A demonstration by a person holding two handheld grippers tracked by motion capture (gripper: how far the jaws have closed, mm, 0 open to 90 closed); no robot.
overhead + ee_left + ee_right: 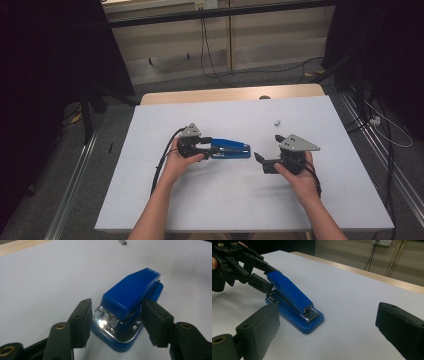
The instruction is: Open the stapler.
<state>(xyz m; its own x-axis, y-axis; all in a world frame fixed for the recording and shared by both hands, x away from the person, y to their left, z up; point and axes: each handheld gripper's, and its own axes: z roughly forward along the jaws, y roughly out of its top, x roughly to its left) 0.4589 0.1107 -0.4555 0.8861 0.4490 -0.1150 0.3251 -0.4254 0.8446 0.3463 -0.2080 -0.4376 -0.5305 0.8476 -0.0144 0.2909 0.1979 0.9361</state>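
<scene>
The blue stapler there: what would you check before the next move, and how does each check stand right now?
1. Blue stapler lies flat on the white table: ok.
2. Left gripper straddles its hinge end: ok.
3. Fingers pressing firmly on both sides: cannot tell.
4. Right gripper open and clear of the stapler: ok.
5. Small loose piece out of the way: ok.

I count one glossy blue plastic stapler with a chrome metal base [230,148], one small grey metal block of staples [277,121], one white-topped table [300,200], and my two black two-jaw grippers, left [207,145] and right [267,150].
</scene>
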